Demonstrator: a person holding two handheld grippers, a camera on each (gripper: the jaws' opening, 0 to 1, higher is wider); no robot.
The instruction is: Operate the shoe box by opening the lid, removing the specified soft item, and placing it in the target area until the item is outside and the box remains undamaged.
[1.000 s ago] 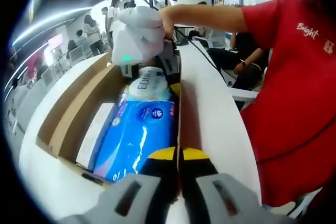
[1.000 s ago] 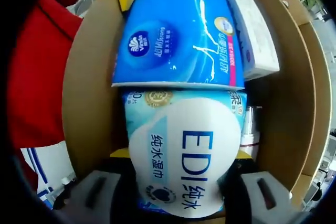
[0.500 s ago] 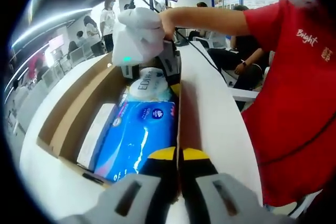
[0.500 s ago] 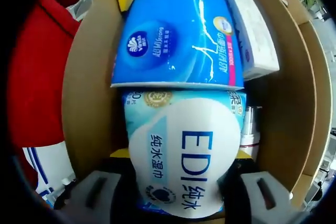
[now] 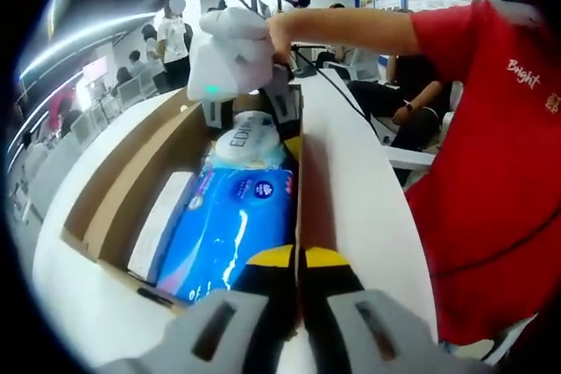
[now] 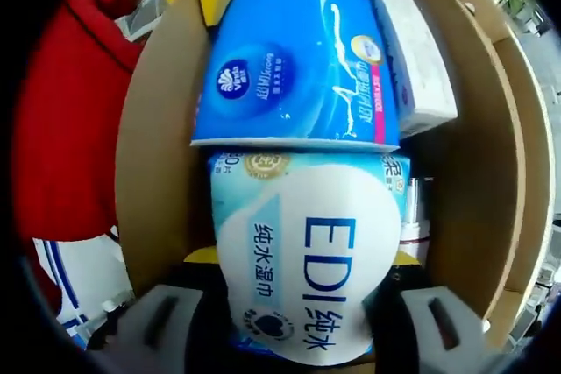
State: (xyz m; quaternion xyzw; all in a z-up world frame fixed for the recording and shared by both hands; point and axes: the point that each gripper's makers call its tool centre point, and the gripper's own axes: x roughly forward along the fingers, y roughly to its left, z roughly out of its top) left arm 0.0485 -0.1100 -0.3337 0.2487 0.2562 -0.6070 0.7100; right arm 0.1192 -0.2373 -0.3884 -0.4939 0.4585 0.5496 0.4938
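Cardboard shoe box [image 6: 153,172] open on the white worktop [image 5: 351,190], right tongs [image 6: 302,304] clamped around the white wipes pack [image 6: 307,278] inside for lifting out, left tongs [image 5: 300,260] pinched shut over the near box wall as steadying.

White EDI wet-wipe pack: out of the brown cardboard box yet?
Not yet. The white EDI wet-wipe pack sits between the brown cardboard box walls, right gripper jaws flanking it.
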